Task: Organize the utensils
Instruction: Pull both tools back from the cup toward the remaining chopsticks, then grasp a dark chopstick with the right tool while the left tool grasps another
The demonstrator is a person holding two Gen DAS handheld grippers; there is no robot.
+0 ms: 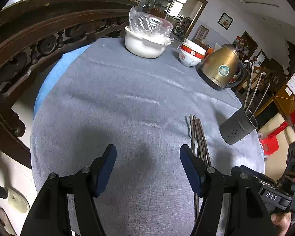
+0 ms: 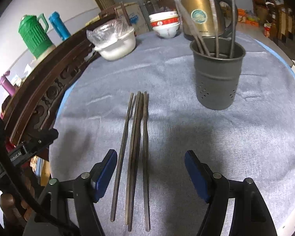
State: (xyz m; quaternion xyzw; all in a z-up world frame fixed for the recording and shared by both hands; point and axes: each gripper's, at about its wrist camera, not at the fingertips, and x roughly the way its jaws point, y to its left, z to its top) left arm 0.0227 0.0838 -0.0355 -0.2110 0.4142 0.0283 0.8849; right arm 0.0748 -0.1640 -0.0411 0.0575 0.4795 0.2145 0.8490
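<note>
Home dining room; kettle point(image 1: 220, 68), bowls point(image 1: 190, 54)

The grey-clothed table point(image 2: 236, 147) lies bare and passable across its wide middle and left, bounded by a carved wooden rail point(image 1: 39, 39) on the left and, along the far and right side, a covered white bowl point(image 1: 147, 43), stacked bowls point(image 1: 190, 55), a kettle point(image 1: 220, 68) and a grey utensil cup point(image 2: 218, 74).
</note>
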